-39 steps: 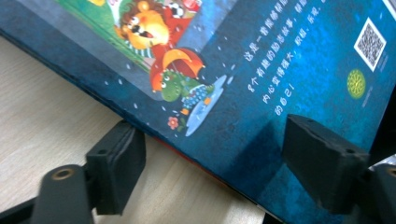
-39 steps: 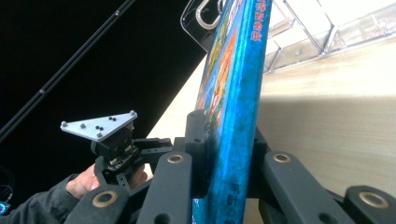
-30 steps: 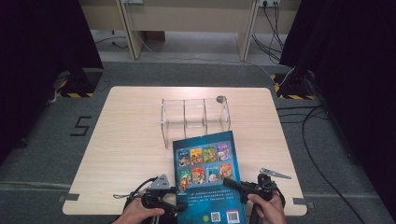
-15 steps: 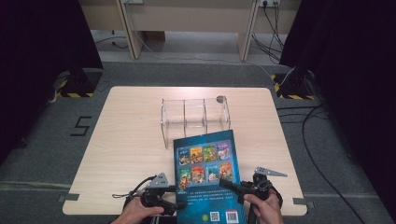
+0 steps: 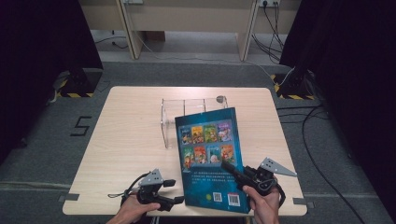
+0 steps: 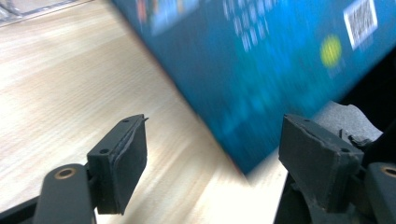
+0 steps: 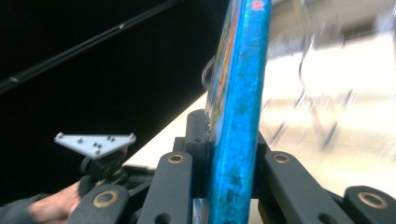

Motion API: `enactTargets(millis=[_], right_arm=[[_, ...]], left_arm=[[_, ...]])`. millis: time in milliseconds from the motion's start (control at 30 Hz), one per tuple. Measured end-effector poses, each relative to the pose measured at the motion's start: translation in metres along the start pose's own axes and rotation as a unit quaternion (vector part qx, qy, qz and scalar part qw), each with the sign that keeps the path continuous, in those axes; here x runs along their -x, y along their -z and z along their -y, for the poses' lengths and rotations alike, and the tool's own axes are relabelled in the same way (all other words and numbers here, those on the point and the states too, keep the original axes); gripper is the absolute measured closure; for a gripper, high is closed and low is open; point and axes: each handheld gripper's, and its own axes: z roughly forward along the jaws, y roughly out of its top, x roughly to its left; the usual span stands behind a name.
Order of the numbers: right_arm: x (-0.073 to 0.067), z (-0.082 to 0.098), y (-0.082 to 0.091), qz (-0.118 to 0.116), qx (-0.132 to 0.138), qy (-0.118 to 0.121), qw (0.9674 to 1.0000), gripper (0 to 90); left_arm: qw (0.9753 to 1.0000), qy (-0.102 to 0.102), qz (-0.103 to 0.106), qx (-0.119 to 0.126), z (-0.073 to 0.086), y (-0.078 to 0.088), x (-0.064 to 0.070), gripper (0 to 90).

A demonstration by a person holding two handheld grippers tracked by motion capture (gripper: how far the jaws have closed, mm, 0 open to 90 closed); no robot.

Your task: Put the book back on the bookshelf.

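A blue picture book [image 5: 210, 154] stands tilted over the near right part of the table [image 5: 126, 140], back cover towards me. My right gripper [image 5: 229, 167] is shut on its lower right edge. In the right gripper view the book's spine [image 7: 238, 93] rises between the two jaws of that gripper [image 7: 229, 158], clamped. My left gripper [image 5: 173, 191] lies low on the table just left of the book's near corner. Its jaws have just opened a little and stand apart in the left gripper view [image 6: 212, 154] with nothing between them. The blue cover [image 6: 261, 60] hangs just beyond them.
A clear acrylic rack with dividers [image 5: 187, 109] stands behind the book at mid table. The table's near edge runs right under both hands. Grey carpet, cables and dark curtains surround the table. The left gripper with its grey plate [image 7: 95, 142] also appears in the right gripper view.
The right hand has risen with the book, which now tilts up higher off the table. The left hand has stayed where it was.
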Motion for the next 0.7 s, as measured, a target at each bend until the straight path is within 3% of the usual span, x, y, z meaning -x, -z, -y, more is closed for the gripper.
enactTargets(millis=[100,133,167,233,333,400,467,533,600,700], right_arm=[[-0.010,-0.007,0.002,0.024,0.020,0.071,0.9969,79.2],[-0.010,-0.007,0.002,0.024,0.020,0.071,0.9969,79.2],[-0.017,-0.008,0.002,0.033,0.020,0.125,0.9914,79.2],[-0.018,-0.007,0.003,0.016,0.020,0.148,0.9887,79.2],[-0.020,-0.006,0.006,0.007,0.010,0.156,0.9878,79.4],[-0.020,-0.001,0.017,-0.011,-0.010,0.167,0.9858,79.3],[-0.021,0.001,0.027,-0.014,-0.034,0.186,0.9818,78.9],[-0.022,0.003,0.034,-0.011,-0.048,0.192,0.9802,78.7],[-0.021,0.007,0.039,-0.009,-0.047,0.184,0.9818,78.8],[-0.019,0.011,0.042,-0.009,-0.039,0.184,0.9821,78.6]], left_arm=[[1.0000,-0.002,-0.004,-0.001,0.000,0.000,-0.001,23.7],[1.0000,-0.002,-0.004,-0.001,0.000,0.000,-0.001,23.8],[1.0000,-0.005,-0.005,-0.002,0.000,0.000,-0.001,23.8],[1.0000,-0.005,-0.006,-0.003,0.001,0.000,-0.001,23.9],[0.9999,-0.007,-0.006,-0.005,0.001,0.000,-0.001,24.1],[0.9999,-0.008,-0.006,-0.008,0.002,-0.001,-0.001,24.2],[0.9999,-0.009,-0.007,-0.010,0.003,-0.001,0.000,24.2],[0.9998,-0.012,-0.008,-0.014,0.003,0.000,-0.001,24.2],[0.9997,-0.013,-0.010,-0.020,0.004,0.000,-0.003,24.2],[0.9981,-0.027,-0.035,-0.043,0.005,0.000,-0.008,24.1]])
